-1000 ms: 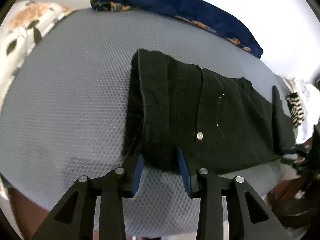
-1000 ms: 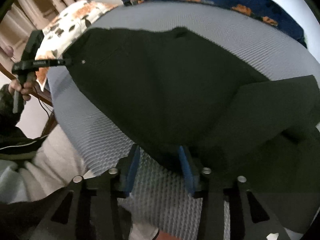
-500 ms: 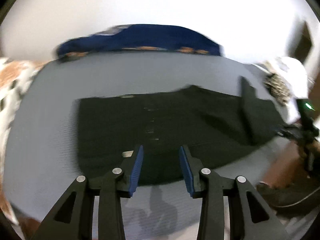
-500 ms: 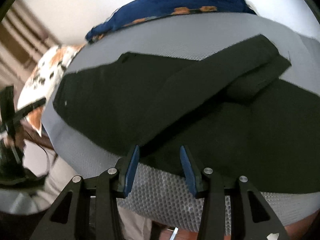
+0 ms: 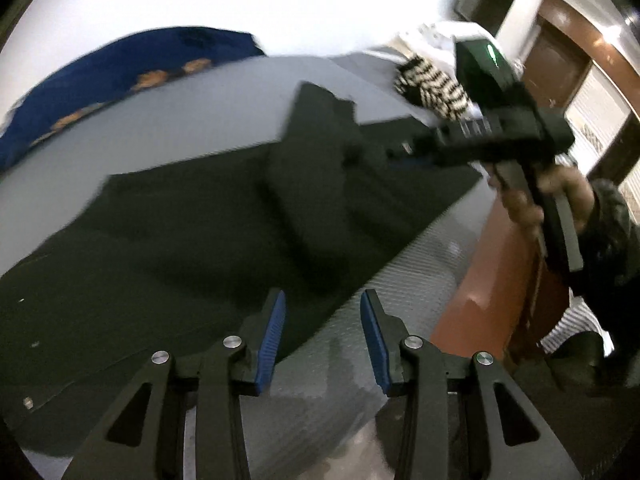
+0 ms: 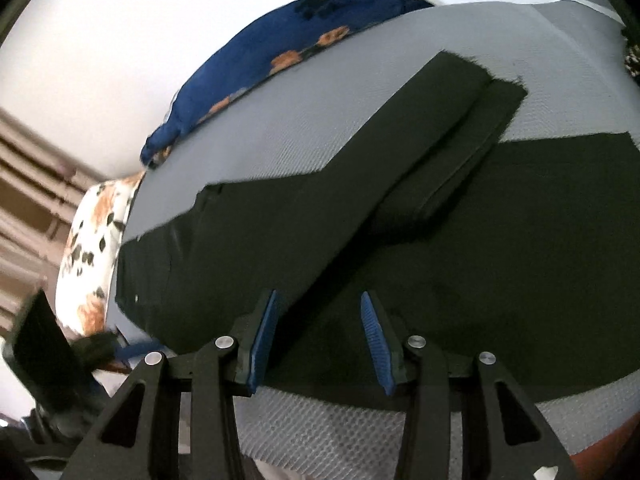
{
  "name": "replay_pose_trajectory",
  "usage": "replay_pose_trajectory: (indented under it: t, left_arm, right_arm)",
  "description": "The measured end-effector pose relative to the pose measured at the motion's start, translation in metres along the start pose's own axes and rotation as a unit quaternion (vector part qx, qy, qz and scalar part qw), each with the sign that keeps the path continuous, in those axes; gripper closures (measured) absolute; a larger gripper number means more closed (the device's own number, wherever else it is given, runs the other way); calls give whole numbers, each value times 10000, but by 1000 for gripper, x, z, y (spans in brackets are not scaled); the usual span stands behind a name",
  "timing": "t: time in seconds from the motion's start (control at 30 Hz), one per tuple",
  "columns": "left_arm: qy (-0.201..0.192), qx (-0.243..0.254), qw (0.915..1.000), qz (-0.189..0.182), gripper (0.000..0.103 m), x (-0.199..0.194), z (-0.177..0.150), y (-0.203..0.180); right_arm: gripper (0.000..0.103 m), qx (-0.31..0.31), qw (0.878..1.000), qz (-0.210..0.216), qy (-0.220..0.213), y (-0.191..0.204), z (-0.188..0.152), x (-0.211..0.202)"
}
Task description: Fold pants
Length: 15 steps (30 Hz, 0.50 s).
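Covering grey mesh mattress [image 6: 328, 112]: black pants [image 6: 400, 248]

My left wrist camera sits just behind my left gripper [image 5: 322, 318], looking steeply down along its fingers and close over the near edge of the grey mattress [image 5: 200, 120]. At the right of that frame it catches my right gripper [image 5: 400, 148] in my hand [image 5: 560, 192]. My right wrist camera rides behind my right gripper [image 6: 318, 320] the same way, close above the black pants [image 6: 440, 280]. Both views share the pants [image 5: 180, 240], the mattress [image 6: 320, 128] and the blue pillow [image 5: 100, 76] at the far side [image 6: 280, 52].
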<state>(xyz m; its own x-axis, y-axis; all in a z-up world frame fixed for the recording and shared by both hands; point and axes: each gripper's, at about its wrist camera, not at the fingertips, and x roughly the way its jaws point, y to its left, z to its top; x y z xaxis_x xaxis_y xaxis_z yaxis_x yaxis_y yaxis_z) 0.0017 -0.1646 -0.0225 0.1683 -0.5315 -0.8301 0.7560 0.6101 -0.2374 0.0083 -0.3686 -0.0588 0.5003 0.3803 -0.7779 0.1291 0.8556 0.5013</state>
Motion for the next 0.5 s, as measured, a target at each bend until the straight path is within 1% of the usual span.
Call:
replay_pose_trajectory:
  t: [0.13, 0.27, 0.37, 0.43, 0.47, 0.5]
  left_arm:
    - [229, -91, 9997, 4, 62, 27, 6, -9]
    - [317, -235, 9989, 238, 62, 46, 11, -13]
    - [413, -211, 9981, 408, 64, 57, 10, -16]
    - [445, -114, 9973, 579, 75, 61, 8, -16]
    - [449, -47, 9967, 676, 84, 62, 7, -16]
    - [441, -21, 9964, 717, 88, 62, 4, -17]
  right_arm:
    - [62, 66, 9999, -47, -120, -12, 15, -6]
    - [62, 147, 9997, -12, -197, -23, 30, -7]
    - [62, 263, 9994, 69, -226, -33, 42, -4]
    - [62, 317, 9992, 42, -243, -39, 49, 0]
    - [62, 352, 9990, 43, -266, -44, 55, 2]
    - [62, 391, 9989, 34, -273, -48, 60, 4]
